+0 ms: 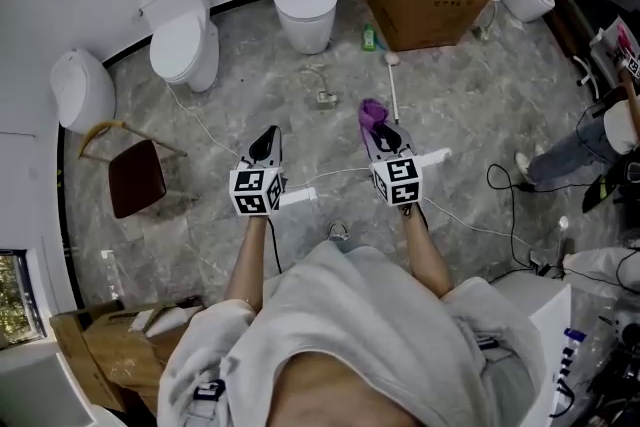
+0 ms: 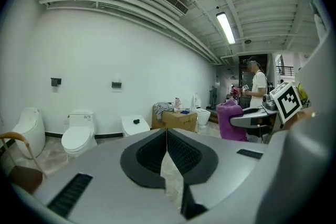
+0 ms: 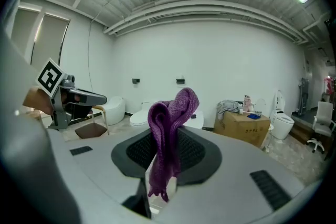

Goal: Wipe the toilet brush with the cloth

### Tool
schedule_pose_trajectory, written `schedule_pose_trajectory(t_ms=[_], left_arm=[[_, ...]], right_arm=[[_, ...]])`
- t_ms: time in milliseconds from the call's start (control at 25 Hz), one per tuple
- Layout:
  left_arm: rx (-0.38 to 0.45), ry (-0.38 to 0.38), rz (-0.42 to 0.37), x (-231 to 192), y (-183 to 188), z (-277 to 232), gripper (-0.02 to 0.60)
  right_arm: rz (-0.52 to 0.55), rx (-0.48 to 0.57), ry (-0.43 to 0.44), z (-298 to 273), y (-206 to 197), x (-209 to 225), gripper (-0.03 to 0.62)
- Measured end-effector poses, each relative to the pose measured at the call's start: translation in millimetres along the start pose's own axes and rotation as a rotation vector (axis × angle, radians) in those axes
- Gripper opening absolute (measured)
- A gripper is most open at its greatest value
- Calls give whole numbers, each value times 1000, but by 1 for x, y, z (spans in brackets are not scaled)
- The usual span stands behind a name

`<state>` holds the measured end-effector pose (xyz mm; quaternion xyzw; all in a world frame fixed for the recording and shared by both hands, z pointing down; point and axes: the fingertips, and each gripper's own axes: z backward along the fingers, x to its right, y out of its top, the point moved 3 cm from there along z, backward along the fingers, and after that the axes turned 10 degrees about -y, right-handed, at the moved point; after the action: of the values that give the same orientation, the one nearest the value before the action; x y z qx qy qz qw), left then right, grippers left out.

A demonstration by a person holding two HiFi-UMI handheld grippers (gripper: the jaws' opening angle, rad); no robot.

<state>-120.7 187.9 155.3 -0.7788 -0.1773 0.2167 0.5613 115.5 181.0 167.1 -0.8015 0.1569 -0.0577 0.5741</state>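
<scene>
Overhead, the head view has both grippers held side by side above a grey marbled floor (image 1: 250,95). The left gripper (image 1: 268,140) carries nothing, and the right gripper (image 1: 380,130) has a purple cloth (image 1: 371,111) bunched at its tips. Only this view shows the white toilet brush (image 1: 394,95). It lies on the floor just beyond the right jaws and slightly to their right, apart from the cloth, with a green bottle (image 1: 369,38) and a cardboard box (image 1: 420,0) farther ahead. Next, the left gripper view looks along that gripper's own jaws: the ribbed black pads (image 2: 181,152) meet at their tips with only a sliver of gap lower down and nothing between them. Off to their right it catches the other gripper in profile, the cloth hanging from its front. Straight ahead of the jaws stands a row of white toilets (image 2: 79,136). Finally, the right gripper view shows what the overhead angle cannot. Its jaws are clamped onto the cloth, which rises in a folded loop above the pads and trails a tail down between them. The marker cube (image 3: 50,77) of the left gripper shows to their left.
</scene>
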Motion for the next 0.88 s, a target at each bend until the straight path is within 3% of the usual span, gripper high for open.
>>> schedule_pose_trajectory(t_ms=[240, 880], left_arm=[[-13, -5, -5, -4, 13, -54, 23], [-78, -33, 45, -55, -8, -140, 22]], right_arm=[[-7, -13, 30, -44, 5, 30, 107], [-3, -86, 48, -134, -8, 50, 107]])
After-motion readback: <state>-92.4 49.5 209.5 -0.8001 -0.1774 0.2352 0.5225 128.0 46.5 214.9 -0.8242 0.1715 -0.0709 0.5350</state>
